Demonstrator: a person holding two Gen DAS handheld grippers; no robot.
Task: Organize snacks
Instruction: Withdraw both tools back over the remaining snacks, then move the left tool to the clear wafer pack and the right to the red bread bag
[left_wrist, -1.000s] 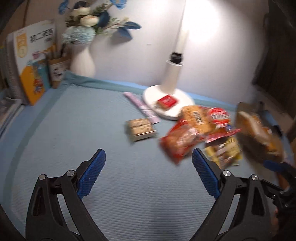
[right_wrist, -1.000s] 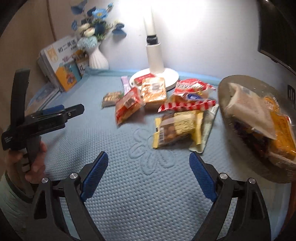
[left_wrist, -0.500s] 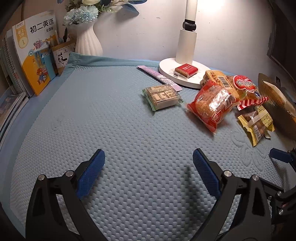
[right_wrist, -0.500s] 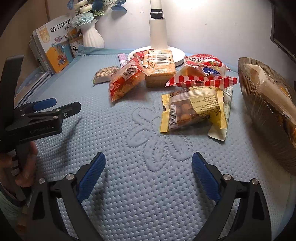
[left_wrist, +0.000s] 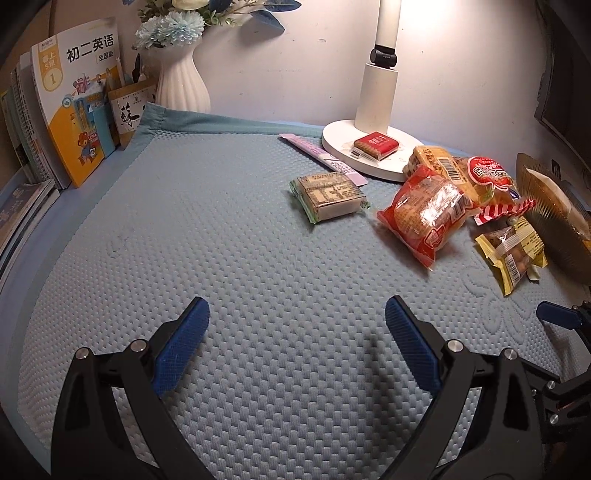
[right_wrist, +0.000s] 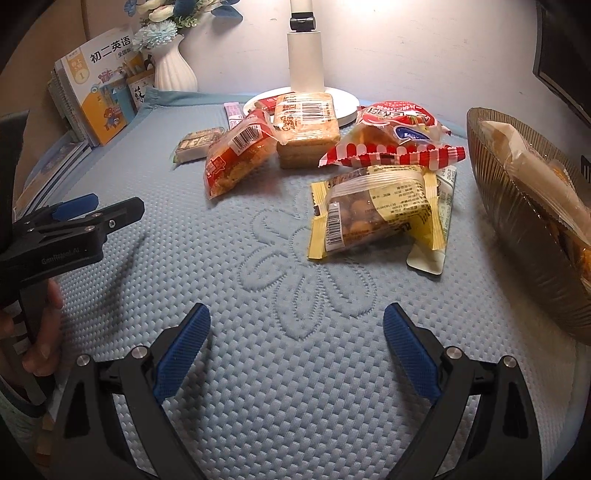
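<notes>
We see the left gripper (left_wrist: 297, 339) released, its blue pads spread wide above the bare blue quilted mat (left_wrist: 229, 258), grasping nothing. The right gripper (right_wrist: 297, 338) is likewise released and empty, poised over the flower pattern stitched into the mat. In the right wrist view, a hand (right_wrist: 38, 332) holds the left gripper's handle at the left edge. The snacks lie grouped at the far right of the mat: a yellow nut packet (right_wrist: 373, 214) nearest the right gripper, a red pastry packet (right_wrist: 236, 155) to its left, a clear-wrapped cake (right_wrist: 306, 127) leaning by the lamp base (right_wrist: 347, 103), and a red-striped bun packet (right_wrist: 395, 140). A small green-edged packet (left_wrist: 327, 195) lies apart to the left. A ribbed bowl (right_wrist: 517, 221) at the right edge already contains wrapped snacks.
</notes>
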